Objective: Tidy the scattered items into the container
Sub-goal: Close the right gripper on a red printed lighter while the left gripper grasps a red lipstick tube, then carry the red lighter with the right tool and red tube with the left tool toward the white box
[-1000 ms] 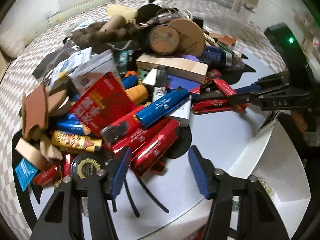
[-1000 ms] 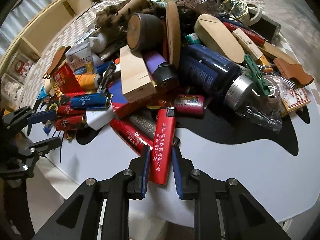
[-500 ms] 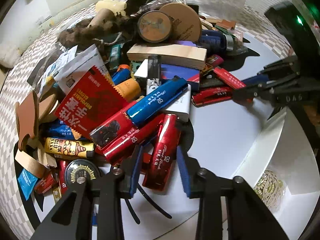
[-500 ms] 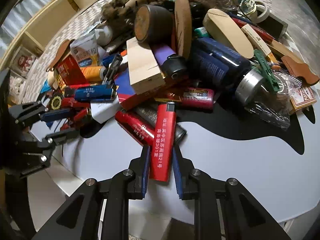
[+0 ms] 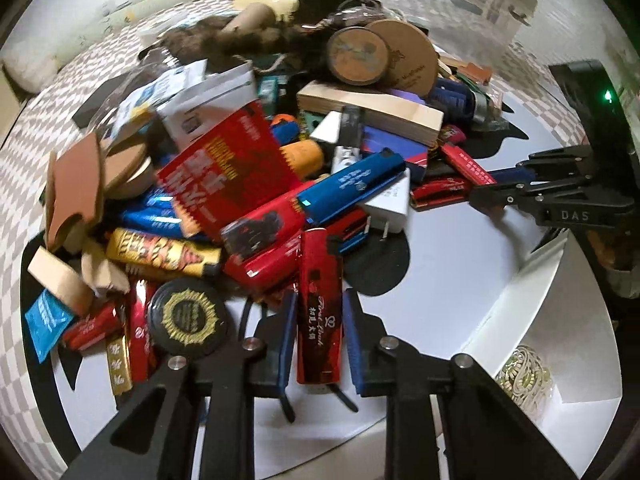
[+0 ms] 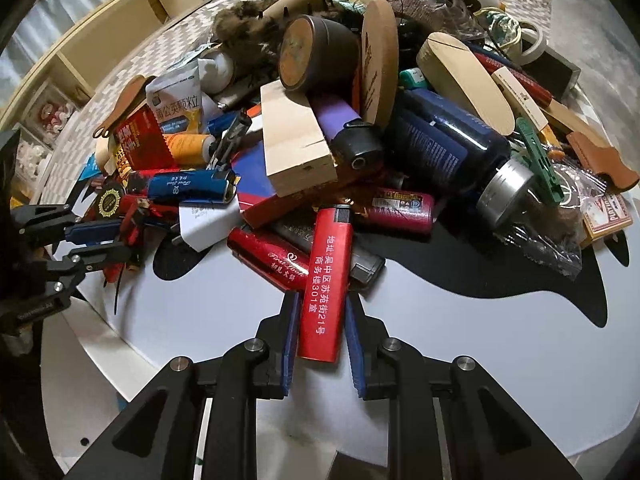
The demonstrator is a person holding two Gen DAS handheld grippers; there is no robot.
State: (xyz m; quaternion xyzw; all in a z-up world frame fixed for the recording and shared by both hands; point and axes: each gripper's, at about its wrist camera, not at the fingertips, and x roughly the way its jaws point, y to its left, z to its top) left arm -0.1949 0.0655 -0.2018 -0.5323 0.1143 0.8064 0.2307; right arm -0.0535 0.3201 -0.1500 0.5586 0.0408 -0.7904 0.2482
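Your left gripper [image 5: 318, 330] has just closed in around a red lighter [image 5: 320, 312] at 6 o'clock, seemingly gripping it, while your right gripper [image 6: 322, 334] stays clamped on another lighter [image 6: 326, 284], both ready for the container.

Bare white table [image 6: 460, 340] along near edge, heaped clutter pile [image 6: 360, 120] blocking beyond

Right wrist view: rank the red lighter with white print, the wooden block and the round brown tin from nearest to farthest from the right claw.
1. Red lighter: between the right claw's fingers.
2. Wooden block: mid-pile, slightly left.
3. Round brown tin: behind the block, on top of the pile.
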